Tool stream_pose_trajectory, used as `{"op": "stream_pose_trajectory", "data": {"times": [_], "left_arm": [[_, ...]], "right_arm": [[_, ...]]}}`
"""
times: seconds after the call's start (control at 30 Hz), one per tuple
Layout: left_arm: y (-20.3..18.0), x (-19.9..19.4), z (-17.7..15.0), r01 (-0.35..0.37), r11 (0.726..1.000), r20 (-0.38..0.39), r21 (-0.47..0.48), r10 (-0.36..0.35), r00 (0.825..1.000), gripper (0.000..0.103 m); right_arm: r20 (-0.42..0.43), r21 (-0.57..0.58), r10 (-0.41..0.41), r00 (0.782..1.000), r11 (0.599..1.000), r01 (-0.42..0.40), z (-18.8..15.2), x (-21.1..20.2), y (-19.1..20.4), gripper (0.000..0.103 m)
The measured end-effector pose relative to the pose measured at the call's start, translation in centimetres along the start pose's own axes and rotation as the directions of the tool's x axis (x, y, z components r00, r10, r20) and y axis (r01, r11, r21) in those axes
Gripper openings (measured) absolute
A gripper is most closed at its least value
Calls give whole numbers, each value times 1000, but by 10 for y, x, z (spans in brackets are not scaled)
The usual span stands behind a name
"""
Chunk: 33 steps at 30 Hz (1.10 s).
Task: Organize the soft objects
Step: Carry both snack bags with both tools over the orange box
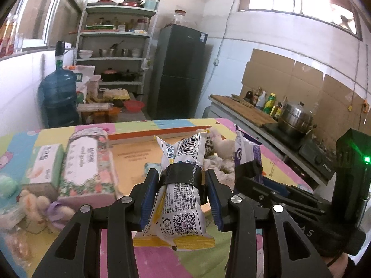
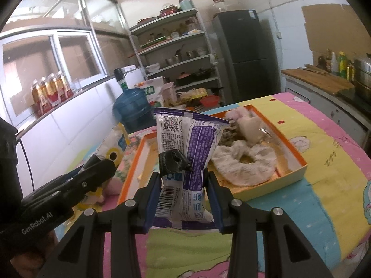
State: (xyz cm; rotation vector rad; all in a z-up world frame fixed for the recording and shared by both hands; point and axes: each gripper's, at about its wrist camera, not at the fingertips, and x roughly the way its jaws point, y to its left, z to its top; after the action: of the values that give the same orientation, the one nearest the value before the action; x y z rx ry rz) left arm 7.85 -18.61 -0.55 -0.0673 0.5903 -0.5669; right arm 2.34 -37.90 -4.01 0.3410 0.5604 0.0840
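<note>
My left gripper (image 1: 180,178) is shut on a white and yellow snack packet (image 1: 183,208) with a black tape band around its middle, held above the table. The right gripper (image 2: 183,178) is shut on a white and purple snack packet (image 2: 187,139) that also carries a patch of black tape. Both hang side by side; the right gripper (image 1: 250,169) shows at the right of the left wrist view, and the left gripper (image 2: 99,166) at the left of the right wrist view. Just beyond them lies an orange-rimmed shallow box (image 2: 292,159) holding a fluffy white scrunchie (image 2: 243,164) and other plush pieces.
A floral tissue pack (image 1: 85,166), a green and white box (image 1: 46,164) and a small plush toy (image 1: 34,203) lie left of the box on the colourful tablecloth (image 2: 324,185). A counter with a steel pot (image 1: 294,118) runs along the right. A water jug (image 1: 59,97) and shelves stand behind.
</note>
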Motion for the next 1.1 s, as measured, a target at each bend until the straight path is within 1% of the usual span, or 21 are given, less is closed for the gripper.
{"op": "stream_pose_trajectory", "data": {"times": [0.33, 0.57, 0.83, 1.1], "left_arm": [[-19, 45, 14, 6, 1000, -23, -23, -6, 1000, 43], [-28, 74, 19, -2, 1000, -44, -19, 1, 999, 43], [-31, 107, 21, -27, 999, -85, -32, 25, 996, 43], [-29, 133, 21, -64, 997, -124, -48, 57, 991, 43]], "right_arm": [[14, 40, -28, 1000, 999, 27, 15, 8, -42, 40], [13, 48, -34, 999, 998, 33, 23, 20, -59, 40], [-30, 38, -30, 999, 999, 31, 30, 41, -75, 40], [-79, 2, -15, 997, 1000, 15, 34, 63, -76, 40]]}}
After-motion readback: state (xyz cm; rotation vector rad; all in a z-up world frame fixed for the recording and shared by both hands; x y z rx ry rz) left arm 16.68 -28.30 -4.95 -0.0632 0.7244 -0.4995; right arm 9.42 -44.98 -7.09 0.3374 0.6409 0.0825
